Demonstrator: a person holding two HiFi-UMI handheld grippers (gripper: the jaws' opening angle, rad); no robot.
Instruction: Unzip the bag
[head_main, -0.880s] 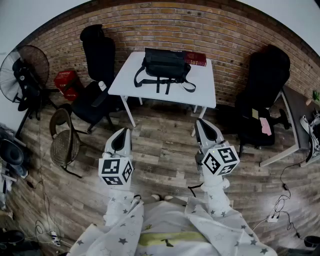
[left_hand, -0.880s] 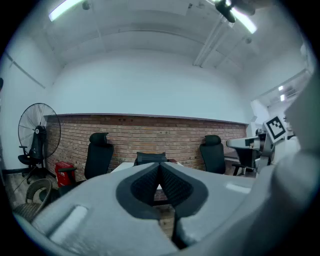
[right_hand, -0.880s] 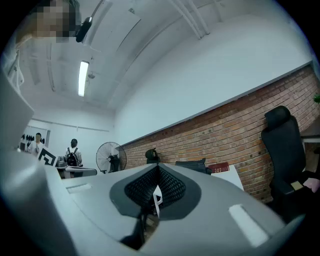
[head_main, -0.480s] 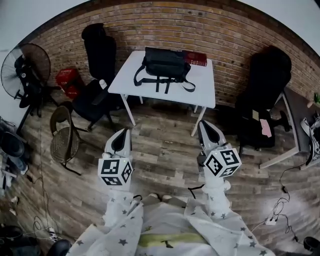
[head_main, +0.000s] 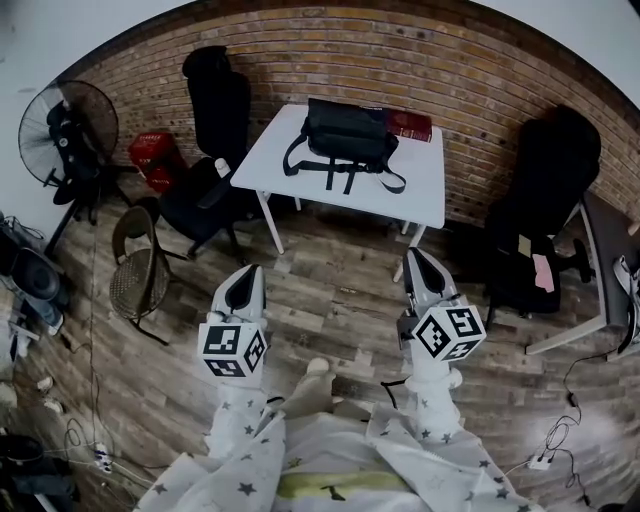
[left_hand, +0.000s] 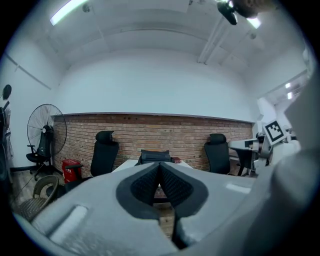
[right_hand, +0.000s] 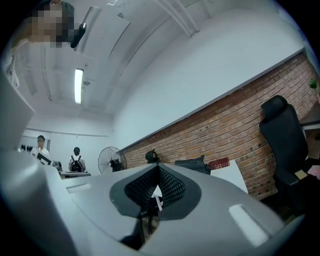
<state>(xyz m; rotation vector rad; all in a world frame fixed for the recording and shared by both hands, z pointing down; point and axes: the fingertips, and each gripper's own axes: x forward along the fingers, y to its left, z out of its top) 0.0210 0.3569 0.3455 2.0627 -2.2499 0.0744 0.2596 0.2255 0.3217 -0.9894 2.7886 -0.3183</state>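
Room: brick wall at the back, wood-plank floor. White bench stands against the wall. Black office chair at its left, a second black chair at its right. Pedestal fan, red container and wicker chair along the left side.

Task item: black bag lies on the bench, toward the wall side. Its straps trail across the top to the near edge. Whether the zip is done up cannot be read at this range. A red book sits just beside the bag's rear right corner.

Left tool: held over the floor, well apart from the bench, pointing toward it. In the left gripper view the ribbed pads are pressed together, nothing between them. The bag shows just above the tip in that view.

Right tool: also over the floor, well short of the bench. In the right gripper view its pads meet at the tip and hold nothing. The bag lies ahead, to the right of the tip.

Star-print sleeves visible at the bottom of the head view.
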